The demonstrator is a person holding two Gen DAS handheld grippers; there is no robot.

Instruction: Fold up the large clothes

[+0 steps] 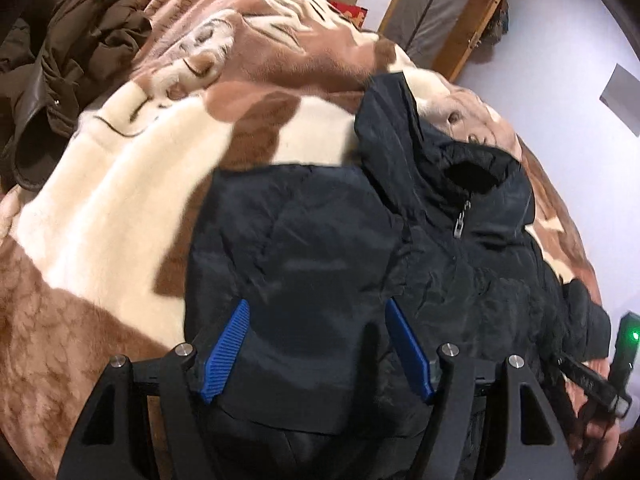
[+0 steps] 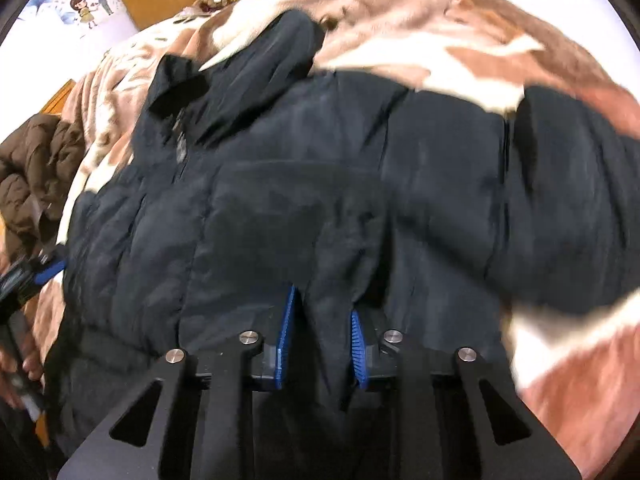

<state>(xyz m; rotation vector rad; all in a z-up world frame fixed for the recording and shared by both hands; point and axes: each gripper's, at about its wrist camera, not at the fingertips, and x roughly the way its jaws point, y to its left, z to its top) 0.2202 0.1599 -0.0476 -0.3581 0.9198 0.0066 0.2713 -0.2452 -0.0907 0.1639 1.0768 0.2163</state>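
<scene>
Left gripper (image 1: pixel 316 312) jaws spread over the puffy black jacket (image 1: pixel 460 264); right gripper (image 2: pixel 324 304) jaws seemingly pinch its fold.

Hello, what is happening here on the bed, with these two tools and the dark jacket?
A person is folding a black padded jacket spread on a brown-and-cream blanket, using a handheld gripper in each hand. The right gripper has pinched a fold of the jacket's fabric between its blue fingers. The left gripper is open over a folded-in panel. A brown coat waits beside.
</scene>
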